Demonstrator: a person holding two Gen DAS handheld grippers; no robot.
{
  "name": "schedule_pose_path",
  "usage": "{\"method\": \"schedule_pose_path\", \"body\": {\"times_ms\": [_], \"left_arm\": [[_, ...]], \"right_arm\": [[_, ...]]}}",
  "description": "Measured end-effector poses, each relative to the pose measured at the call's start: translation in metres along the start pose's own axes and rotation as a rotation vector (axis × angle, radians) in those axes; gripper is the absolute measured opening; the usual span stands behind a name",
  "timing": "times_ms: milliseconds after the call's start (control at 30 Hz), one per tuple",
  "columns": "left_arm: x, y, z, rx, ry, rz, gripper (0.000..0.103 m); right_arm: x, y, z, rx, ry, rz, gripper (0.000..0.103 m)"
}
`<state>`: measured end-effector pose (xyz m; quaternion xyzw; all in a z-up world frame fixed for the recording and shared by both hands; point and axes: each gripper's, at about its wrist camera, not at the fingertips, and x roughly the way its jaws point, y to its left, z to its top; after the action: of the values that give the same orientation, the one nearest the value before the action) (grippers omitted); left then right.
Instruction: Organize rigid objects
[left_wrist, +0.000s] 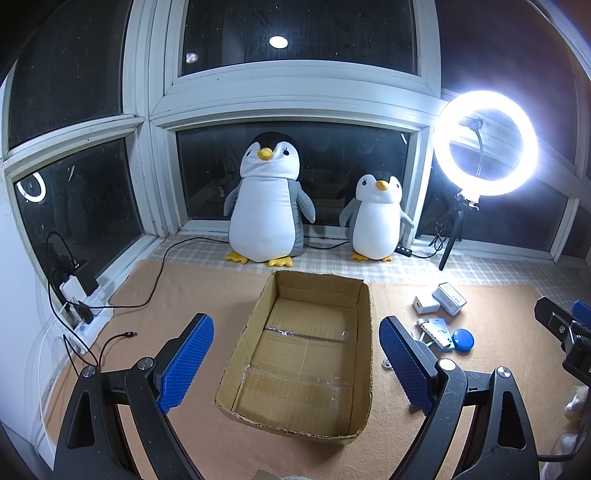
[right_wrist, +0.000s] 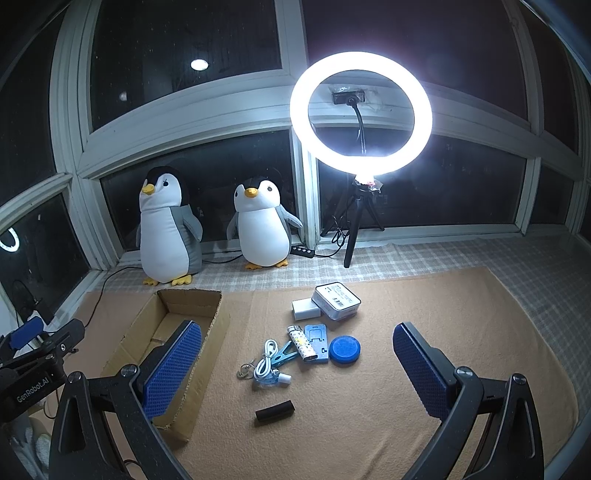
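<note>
Cardboard box lies empty on the orange mat in the left wrist view, framed by the left gripper, whose fingers gape wide with nothing held. Small items cluster toward the mat's right edge.

In the right wrist view, the right gripper is likewise spread wide and empty above a lighter, blue round lid, white cable, black cylinder and white boxes; the box is beside them, near the mat's left edge.

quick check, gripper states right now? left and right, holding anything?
Left gripper: open, holding nothing, hovering over the cardboard box.
Right gripper: open, holding nothing, above the small items on the mat.
</note>
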<state>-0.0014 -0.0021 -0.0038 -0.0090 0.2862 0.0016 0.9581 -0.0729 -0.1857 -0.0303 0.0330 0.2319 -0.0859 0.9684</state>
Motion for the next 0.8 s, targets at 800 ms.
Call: {"method": "schedule_pose_path", "body": {"times_ms": [800], "left_arm": [[0.0051,-0.002,-0.005,0.0,0.024,0.004,0.093]], "right_arm": [[0.0046,0.0014,-0.0047,-0.005,0.022,0.001,0.102]]}}
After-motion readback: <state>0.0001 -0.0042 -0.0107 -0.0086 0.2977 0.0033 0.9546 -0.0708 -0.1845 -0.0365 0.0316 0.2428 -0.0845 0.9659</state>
